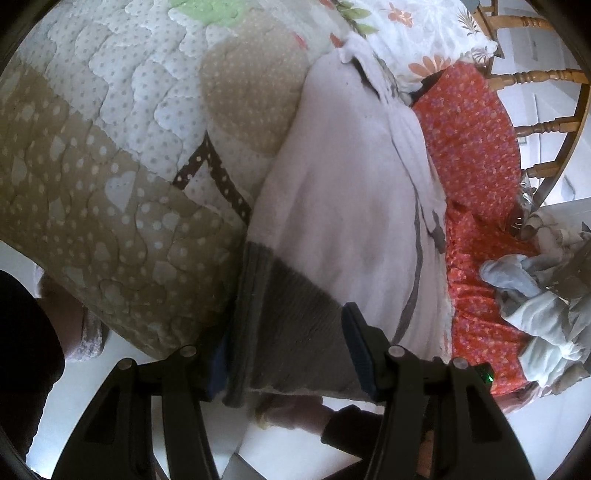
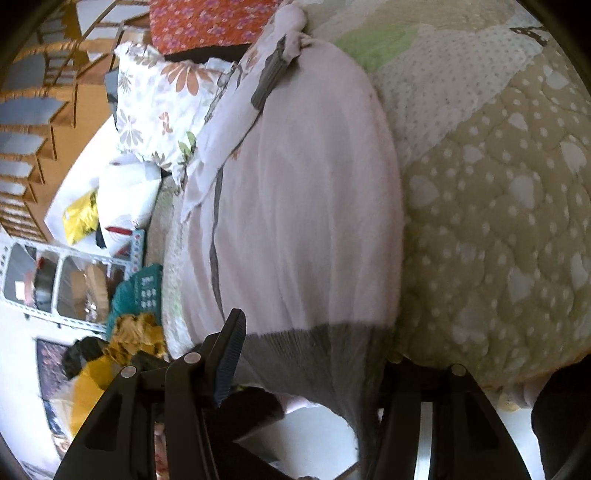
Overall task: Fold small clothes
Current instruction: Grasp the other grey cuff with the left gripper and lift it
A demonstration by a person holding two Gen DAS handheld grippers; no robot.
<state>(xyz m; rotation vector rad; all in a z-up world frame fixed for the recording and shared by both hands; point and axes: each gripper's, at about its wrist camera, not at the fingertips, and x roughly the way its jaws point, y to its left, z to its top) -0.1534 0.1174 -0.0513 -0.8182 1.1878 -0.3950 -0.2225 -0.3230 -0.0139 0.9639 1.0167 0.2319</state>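
Observation:
A pale pink garment (image 1: 343, 184) (image 2: 295, 203) with a grey ribbed hem (image 1: 295, 314) (image 2: 314, 343) lies lengthwise on a quilted bed cover (image 1: 110, 184). Its hem end reaches past the near edge of the bed. My left gripper (image 1: 290, 362) holds one stretch of the hem: the right pad lies on top of the ribbing, and the hem's folded edge covers the left pad. My right gripper (image 2: 314, 354) holds the hem as well, with its left finger (image 2: 231, 354) over the cloth and the other finger hidden behind it. Both sets of jaws stand about half apart.
The beige dotted quilt (image 2: 498, 221) spreads beside the garment. An orange flowered cloth (image 1: 476, 147), a floral pillow (image 1: 417, 33) (image 2: 159, 99) and a heap of pale clothes (image 1: 543, 306) lie on the other side. A wooden chair (image 1: 543, 75) and a metal shelf (image 2: 55, 273) stand beyond. A hand (image 1: 295, 410) shows below the hem.

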